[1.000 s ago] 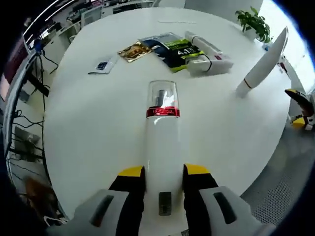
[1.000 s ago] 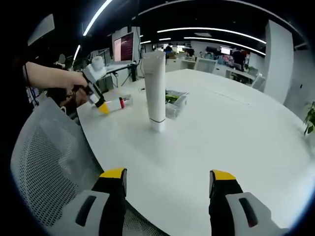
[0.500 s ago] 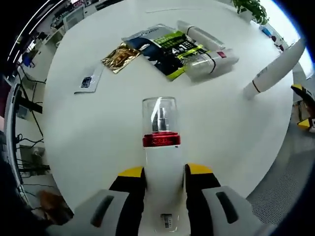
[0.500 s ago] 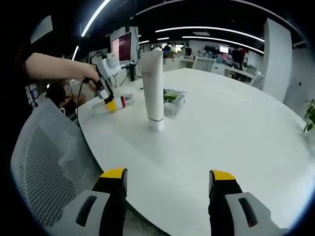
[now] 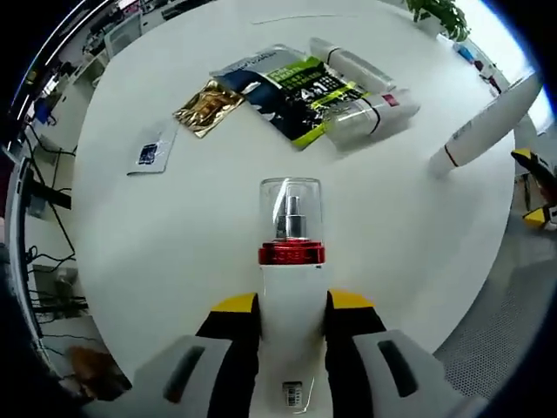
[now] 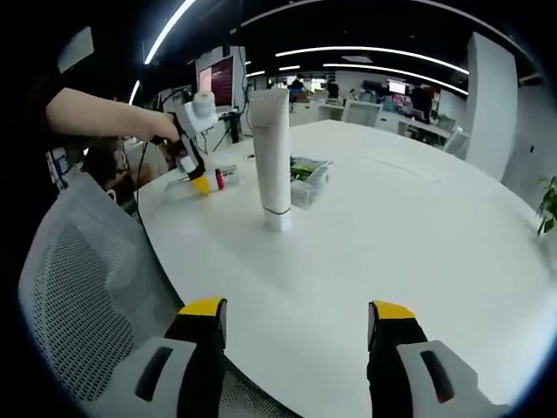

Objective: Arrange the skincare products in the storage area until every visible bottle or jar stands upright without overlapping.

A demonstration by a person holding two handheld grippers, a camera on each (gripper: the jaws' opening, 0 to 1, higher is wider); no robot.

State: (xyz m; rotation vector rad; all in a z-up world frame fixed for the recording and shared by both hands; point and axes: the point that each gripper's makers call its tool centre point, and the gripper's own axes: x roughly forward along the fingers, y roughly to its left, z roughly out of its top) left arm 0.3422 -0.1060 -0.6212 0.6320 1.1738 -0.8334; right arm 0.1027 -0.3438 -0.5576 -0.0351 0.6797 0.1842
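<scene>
My left gripper (image 5: 291, 303) is shut on a white spray bottle (image 5: 291, 270) with a red collar and a clear cap, which points out over the white table (image 5: 174, 226). The right gripper view shows that left gripper (image 6: 198, 181) in a person's hand, tipped down, with the spray bottle (image 6: 219, 178) low at the table's edge. A tall white tube (image 6: 272, 152) stands upright on its cap; the same tube (image 5: 483, 126) rises at the right. Two white tubes (image 5: 365, 87) lie beside a green and dark packet (image 5: 300, 87). My right gripper (image 6: 298, 313) is open and holds nothing.
A gold sachet (image 5: 205, 104) and a small sample card (image 5: 148, 155) lie flat on the far left of the table. A grey mesh chair (image 6: 87, 287) stands against the table edge. The right gripper's yellow tips (image 5: 533, 187) show beyond the table's right rim.
The left gripper has carried the bottle a little toward the standing tube and tipped more steeply. The right gripper has stayed still and open.
</scene>
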